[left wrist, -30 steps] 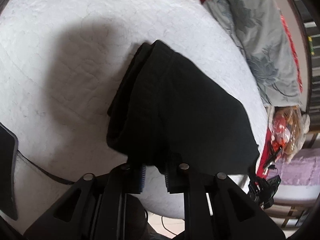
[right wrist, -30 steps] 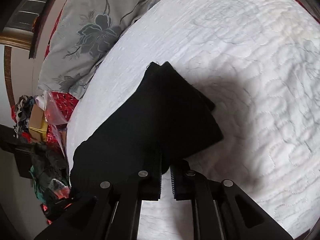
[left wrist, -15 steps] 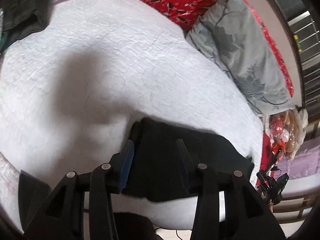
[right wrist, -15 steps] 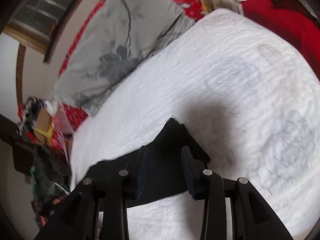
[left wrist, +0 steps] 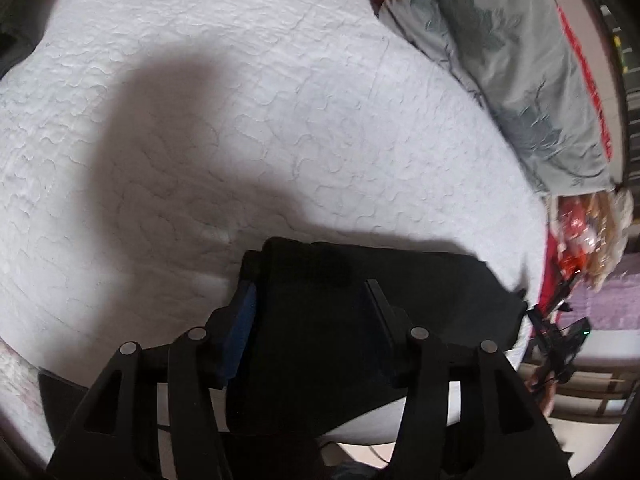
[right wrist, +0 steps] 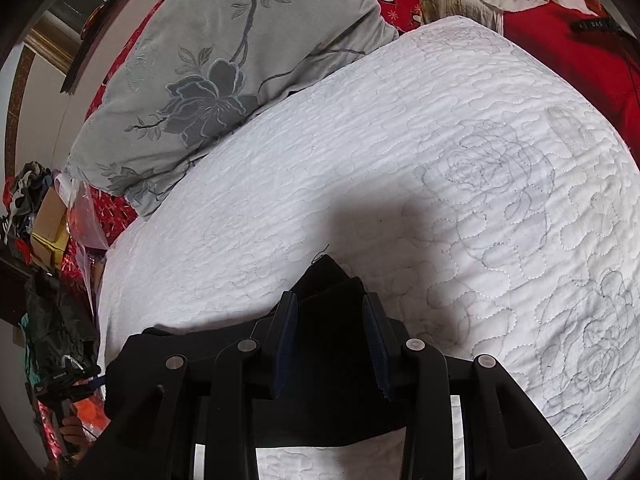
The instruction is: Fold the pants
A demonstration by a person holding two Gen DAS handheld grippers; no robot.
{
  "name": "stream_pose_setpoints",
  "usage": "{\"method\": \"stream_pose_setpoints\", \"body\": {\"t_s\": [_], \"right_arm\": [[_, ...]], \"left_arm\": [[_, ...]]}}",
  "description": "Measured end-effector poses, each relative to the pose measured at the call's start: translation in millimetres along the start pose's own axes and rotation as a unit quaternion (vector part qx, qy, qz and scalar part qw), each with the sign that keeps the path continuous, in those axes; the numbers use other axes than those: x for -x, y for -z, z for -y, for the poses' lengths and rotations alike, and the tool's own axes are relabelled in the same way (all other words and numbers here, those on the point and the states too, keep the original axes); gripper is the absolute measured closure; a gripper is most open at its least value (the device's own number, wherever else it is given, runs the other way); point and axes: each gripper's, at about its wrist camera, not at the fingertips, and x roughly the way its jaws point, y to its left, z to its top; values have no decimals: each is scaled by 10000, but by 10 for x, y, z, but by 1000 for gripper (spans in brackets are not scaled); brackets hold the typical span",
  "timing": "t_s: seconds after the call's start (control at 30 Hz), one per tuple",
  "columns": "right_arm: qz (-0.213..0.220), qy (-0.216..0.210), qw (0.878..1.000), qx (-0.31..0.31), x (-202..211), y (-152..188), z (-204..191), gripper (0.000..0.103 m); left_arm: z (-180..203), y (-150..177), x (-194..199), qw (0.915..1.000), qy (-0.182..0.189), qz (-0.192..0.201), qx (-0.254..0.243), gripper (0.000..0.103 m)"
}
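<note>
While the folded black pants (left wrist: 360, 300) lie at the near edge of the white quilted bed (left wrist: 280, 120) | left gripper (left wrist: 312, 304) jaws just opening, spread above them | right gripper (right wrist: 330, 320) jaws apart, gripping nothing | quilt open beyond | pants' near edge hidden by both grippers.

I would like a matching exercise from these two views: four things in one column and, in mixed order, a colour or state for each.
Things:
1. pants
2. quilt
3. pillow
4. left tool

States:
A. grey with a flower print
B. open, over the dark cloth
C. black, folded on the bed
D. white, stitched pattern

Pairs: 1-C, 2-D, 3-A, 4-B
</note>
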Motion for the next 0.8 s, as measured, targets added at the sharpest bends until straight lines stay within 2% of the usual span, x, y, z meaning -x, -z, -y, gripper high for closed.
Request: {"method": "stream_pose_setpoints", "body": {"t_s": [0.07, 0.23, 0.27, 0.3, 0.37, 0.4, 0.43, 0.5, 0.53, 0.6, 0.63, 0.7, 0.8], "right_arm": [[-16, 31, 10000, 29, -10, 2, -3, 67], [-32, 90, 9999, 98, -22, -10, -6, 67], [-75, 131, 9998, 151, -41, -10, -8, 67], [-111, 197, 9995, 198, -57, -6, -7, 67], [-123, 260, 9992, 286, -94, 1, -12, 69], [-133, 270, 9990, 325, -109, 3, -21, 80], [-151, 315, 9986, 405, -129, 4, -41, 96], [-211, 347, 9976, 567, -159, -5, -118, 96], [-144, 310, 9975, 624, -124, -31, -183, 96], [142, -276, 9977, 606, 31, -106, -312, 96], [280, -453, 9965, 645, 88, -140, -371, 96], [257, -306, 9967, 706, 42, -204, -425, 96], [-50, 259, 9976, 634, -176, -190, -334, 96]], "left_arm": [[-10, -14, 2, 10000, -23, 49, 29, 51], [28, 20, 71, 9992, 304, 242, -34, 51], [48, 36, 74, 9991, 234, 347, -32, 59], [63, 74, 77, 9989, 135, 457, -35, 75], [43, 126, 47, 9986, 62, 523, 113, 95], [11, 160, 43, 9981, 168, 538, 235, 98], [-40, 235, 71, 9969, 344, 576, 413, 99], [-93, 385, 198, 9932, 702, 744, 549, 99], [-108, 457, 290, 9917, 709, 947, 504, 99], [-129, 482, 296, 9924, 377, 1091, 426, 99], [-193, 450, 219, 9936, 207, 967, 552, 99], [-279, 416, 131, 9934, 172, 854, 750, 99], [-334, 394, 78, 9923, 140, 833, 903, 99]]}}
